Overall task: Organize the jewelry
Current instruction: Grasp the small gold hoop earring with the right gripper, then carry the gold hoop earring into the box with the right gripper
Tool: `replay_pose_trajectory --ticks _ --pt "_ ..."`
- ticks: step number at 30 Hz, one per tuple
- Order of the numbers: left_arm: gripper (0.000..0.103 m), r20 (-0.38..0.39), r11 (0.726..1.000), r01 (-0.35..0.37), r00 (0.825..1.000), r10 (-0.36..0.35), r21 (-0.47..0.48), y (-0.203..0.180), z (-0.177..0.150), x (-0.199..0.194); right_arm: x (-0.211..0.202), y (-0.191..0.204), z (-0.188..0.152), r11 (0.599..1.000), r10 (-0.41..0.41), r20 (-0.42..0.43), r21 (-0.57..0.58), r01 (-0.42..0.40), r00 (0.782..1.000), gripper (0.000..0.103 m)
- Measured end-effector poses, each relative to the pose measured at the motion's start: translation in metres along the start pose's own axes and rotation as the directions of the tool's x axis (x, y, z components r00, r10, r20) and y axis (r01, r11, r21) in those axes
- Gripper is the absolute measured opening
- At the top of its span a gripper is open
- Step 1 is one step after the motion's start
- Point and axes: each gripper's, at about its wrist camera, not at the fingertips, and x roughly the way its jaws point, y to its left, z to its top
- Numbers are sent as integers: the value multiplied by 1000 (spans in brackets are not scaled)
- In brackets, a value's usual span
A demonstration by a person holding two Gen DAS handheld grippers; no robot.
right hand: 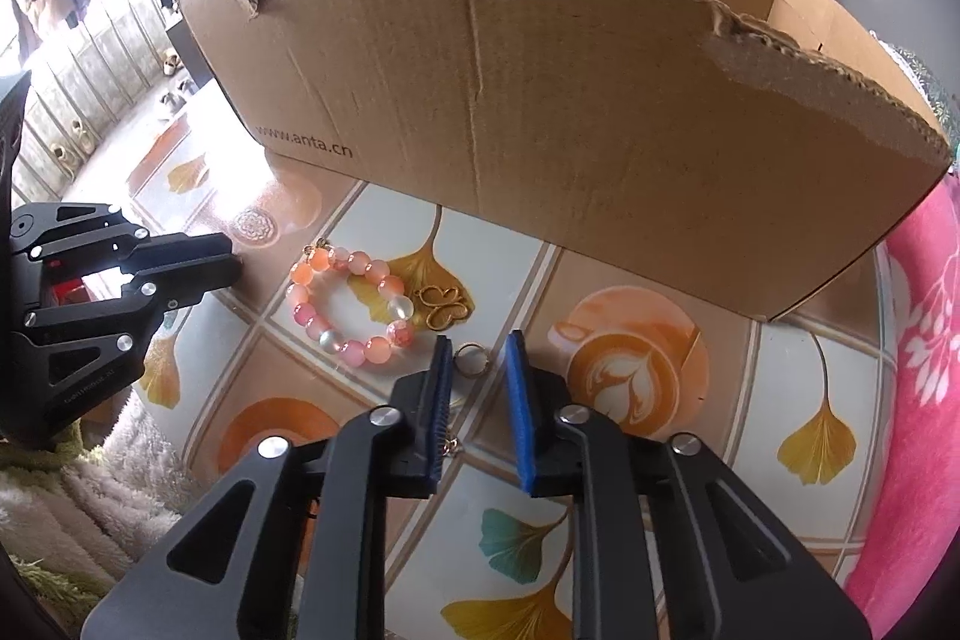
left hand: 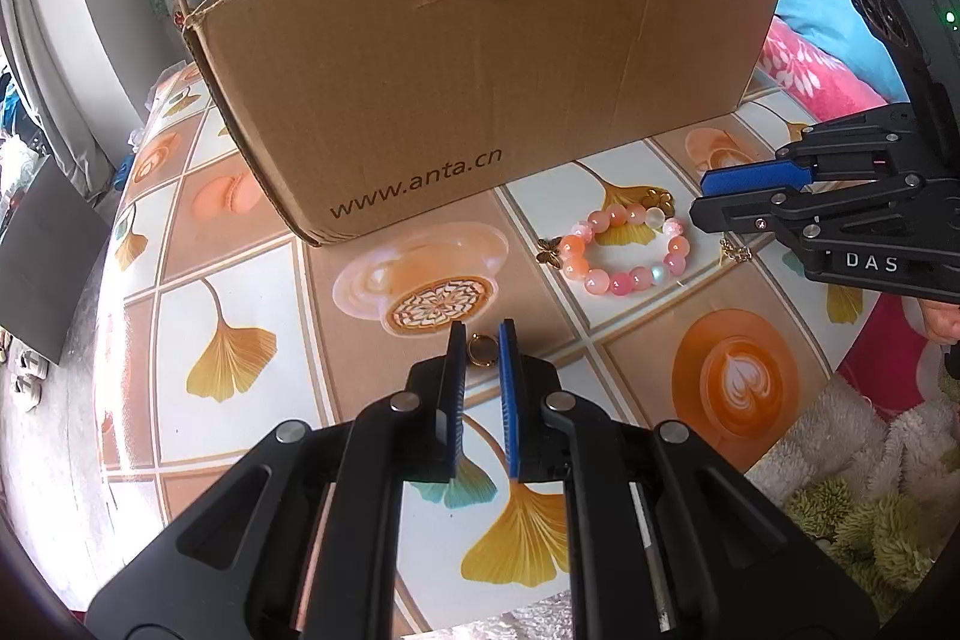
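Observation:
My left gripper (left hand: 482,340) is shut on a small gold ring (left hand: 483,349) just above the patterned tablecloth (left hand: 240,280). To its right lies a pink and orange bead bracelet (left hand: 620,283) (right hand: 300,274) with a gold butterfly charm (right hand: 444,307) beside it. My right gripper (right hand: 480,343) hangs low just right of the bracelet. A second gold ring (right hand: 471,359) sits between its jaws, which stand wider than the ring. A thin gold piece (right hand: 451,445) peeks out by its left finger. The open cardboard box (left hand: 480,88) (right hand: 570,160) stands behind. Each view shows the other gripper, the right gripper (left hand: 699,196) and the left gripper (right hand: 234,259).
A pink flowered blanket (left hand: 810,70) (right hand: 924,400) lies past the table's right side. Fluffy white and green fabric (left hand: 840,460) (right hand: 90,460) lies at the near edge. A small gold earring (left hand: 735,253) rests under the right gripper. A dark panel (left hand: 42,250) stands on the left.

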Motion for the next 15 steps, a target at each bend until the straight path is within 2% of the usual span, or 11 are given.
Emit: replay_pose_trajectory --ticks 15 --pt "10 8 1000 -3 1000 3 9 -1 0 -2 -9 -12 -3 1000 10 14 29 -10 1000 13"
